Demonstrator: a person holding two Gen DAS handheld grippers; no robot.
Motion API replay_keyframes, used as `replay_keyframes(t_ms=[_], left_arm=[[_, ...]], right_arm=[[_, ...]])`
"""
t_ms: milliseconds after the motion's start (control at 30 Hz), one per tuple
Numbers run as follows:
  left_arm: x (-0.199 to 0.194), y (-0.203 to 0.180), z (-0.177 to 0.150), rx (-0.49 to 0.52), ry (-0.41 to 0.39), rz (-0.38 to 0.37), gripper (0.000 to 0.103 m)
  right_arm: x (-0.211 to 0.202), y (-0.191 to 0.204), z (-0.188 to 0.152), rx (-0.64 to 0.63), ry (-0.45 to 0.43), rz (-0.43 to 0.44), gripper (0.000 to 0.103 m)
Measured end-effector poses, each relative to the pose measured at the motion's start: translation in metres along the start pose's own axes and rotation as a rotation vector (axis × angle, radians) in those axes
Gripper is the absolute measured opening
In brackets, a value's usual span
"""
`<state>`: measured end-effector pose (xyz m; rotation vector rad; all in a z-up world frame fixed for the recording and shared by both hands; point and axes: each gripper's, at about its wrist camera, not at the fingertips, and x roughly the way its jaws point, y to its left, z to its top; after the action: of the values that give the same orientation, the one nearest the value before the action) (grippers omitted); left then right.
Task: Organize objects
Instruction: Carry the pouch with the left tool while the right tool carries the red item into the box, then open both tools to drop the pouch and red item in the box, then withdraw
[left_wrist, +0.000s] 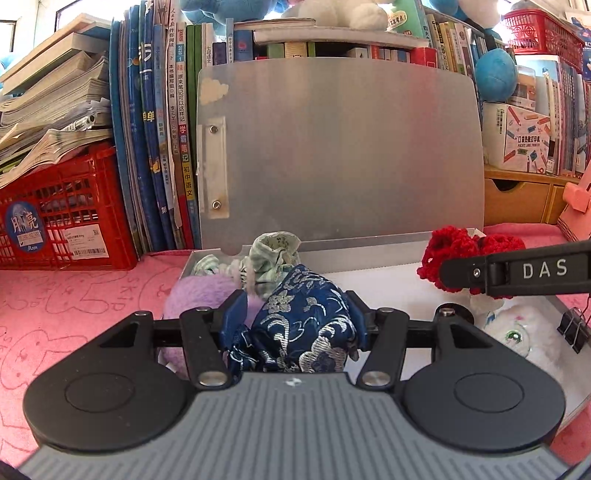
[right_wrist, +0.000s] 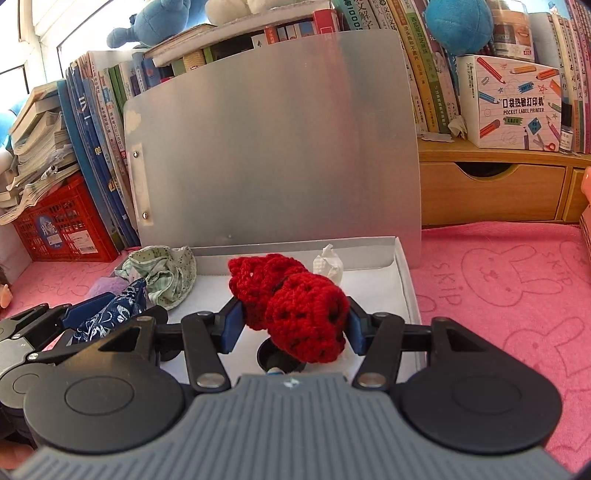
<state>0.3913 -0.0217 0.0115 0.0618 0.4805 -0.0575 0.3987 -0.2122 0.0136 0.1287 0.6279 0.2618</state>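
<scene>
Pinching a blue brocade pouch (left_wrist: 295, 325) between its pads, the left gripper (left_wrist: 295, 314) is hanging over the open metal box (left_wrist: 369, 273); the right gripper (right_wrist: 291, 321) is clamping a red crochet piece (right_wrist: 295, 314) over the same box. Ahead of the fingers, a green checked cloth (right_wrist: 166, 277) is lying inside, before the raised lid (right_wrist: 273, 147). A pink towel (right_wrist: 498, 295) is covering the surface, with books (left_wrist: 155, 147) behind. A black cup-like thing (right_wrist: 275, 360) under the crochet is mostly hidden.

Right tongs (right_wrist: 291, 321) clamp a red crochet piece (right_wrist: 295, 306) over the open box (right_wrist: 406, 280).
</scene>
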Motion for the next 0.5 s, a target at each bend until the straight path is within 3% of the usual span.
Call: replay_keyframes(t_ms=[267, 367, 500], left_arm=[[0.002, -0.004, 0.0, 0.013, 0.006, 0.001, 0.065], [0.0, -0.005, 0.001, 0.023, 0.011, 0.0, 0.073], [-0.008, -0.007, 0.002, 0.033, 0.007, -0.008, 0.092]], right_arm=[[0.001, 0.001, -0.002, -0.019, -0.004, -0.012, 0.062], [-0.003, 0.0, -0.001, -0.007, -0.015, -0.011, 0.066], [-0.015, 0.001, 0.001, -0.009, -0.031, -0.016, 0.074]])
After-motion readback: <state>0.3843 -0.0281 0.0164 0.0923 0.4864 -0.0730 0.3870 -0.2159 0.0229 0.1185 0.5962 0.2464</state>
